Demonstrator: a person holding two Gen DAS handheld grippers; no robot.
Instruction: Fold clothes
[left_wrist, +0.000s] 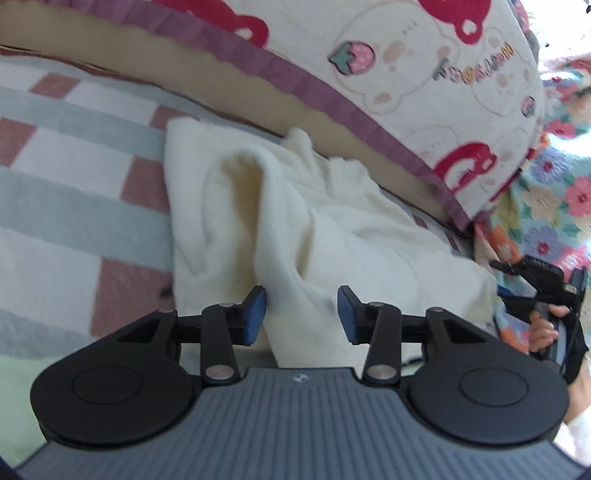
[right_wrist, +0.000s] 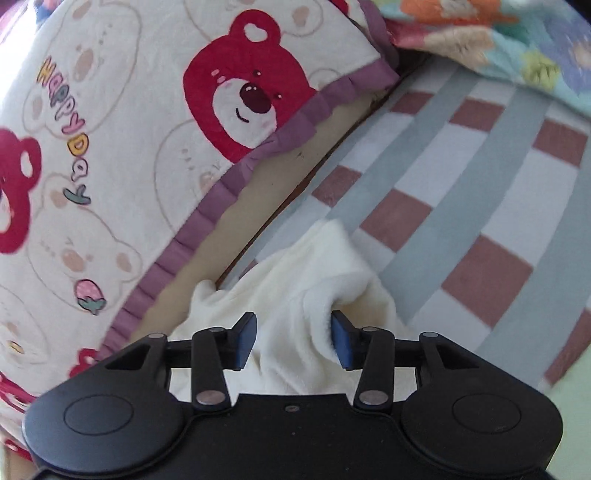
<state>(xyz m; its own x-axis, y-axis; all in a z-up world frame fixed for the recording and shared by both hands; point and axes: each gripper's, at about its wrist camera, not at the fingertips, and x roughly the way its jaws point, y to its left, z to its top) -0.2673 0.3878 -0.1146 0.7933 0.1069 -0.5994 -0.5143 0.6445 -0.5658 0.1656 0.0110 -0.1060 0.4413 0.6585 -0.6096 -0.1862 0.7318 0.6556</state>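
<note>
Against the pillow-side edge of the checked bedspread (left_wrist: 74, 206), the cream garment (left_wrist: 332, 236) lies bunched; left gripper (left_wrist: 302, 314) and right gripper (right_wrist: 293, 341) stand part-open, gripping nothing; I'd pinch single-layer corners next, pulling flat.

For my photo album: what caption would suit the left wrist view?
Left gripper with jaws open over a rumpled cream fleece garment on a checked blanket, beside a bear-print pillow.

Both tongs, left (left_wrist: 302, 314) and right (right_wrist: 294, 339), point downward with their blue pads parted, gripping nothing.
</note>
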